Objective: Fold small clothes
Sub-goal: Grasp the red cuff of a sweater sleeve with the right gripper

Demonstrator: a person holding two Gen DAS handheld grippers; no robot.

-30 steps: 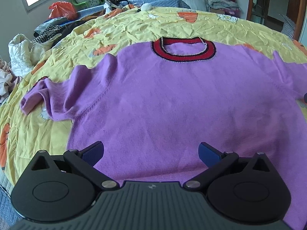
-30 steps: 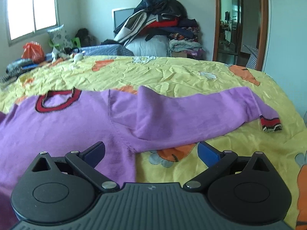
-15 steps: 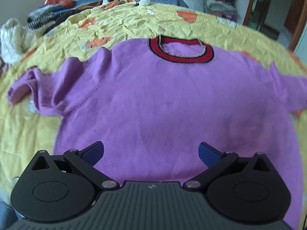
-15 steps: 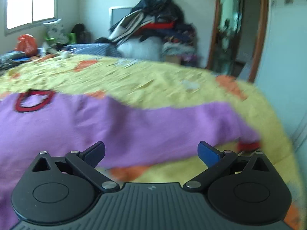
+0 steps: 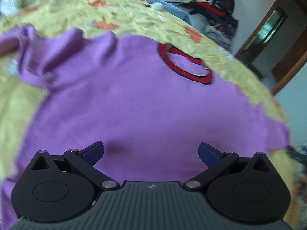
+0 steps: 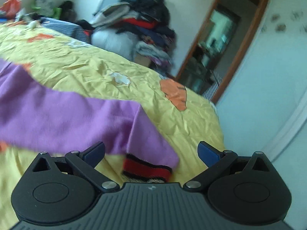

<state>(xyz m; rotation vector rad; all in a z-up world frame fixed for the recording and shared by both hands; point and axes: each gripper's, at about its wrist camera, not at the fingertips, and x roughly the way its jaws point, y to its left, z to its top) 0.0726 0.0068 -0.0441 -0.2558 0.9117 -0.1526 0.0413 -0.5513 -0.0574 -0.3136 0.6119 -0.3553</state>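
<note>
A purple sweater [image 5: 138,99] with a red and black collar [image 5: 184,65] lies flat on a yellow bedsheet [image 5: 134,21]. My left gripper [image 5: 151,151] is open and empty, low over the sweater's lower body. In the right wrist view the sweater's right sleeve [image 6: 63,118] stretches across the sheet, and its red and black striped cuff [image 6: 147,169] lies between the fingers of my right gripper [image 6: 151,151], which is open. I cannot tell if the fingers touch the cuff.
A heap of clothes [image 6: 142,28] is piled beyond the far end of the bed. A wooden door frame [image 6: 216,57] and a pale wall [image 6: 268,95] stand to the right. The bed's right edge [image 6: 218,118] runs close to the cuff.
My right gripper has moved right along the sleeve to the cuff, which now lies between its fingers. My left gripper has dropped closer to the sweater and its view has tilted.
</note>
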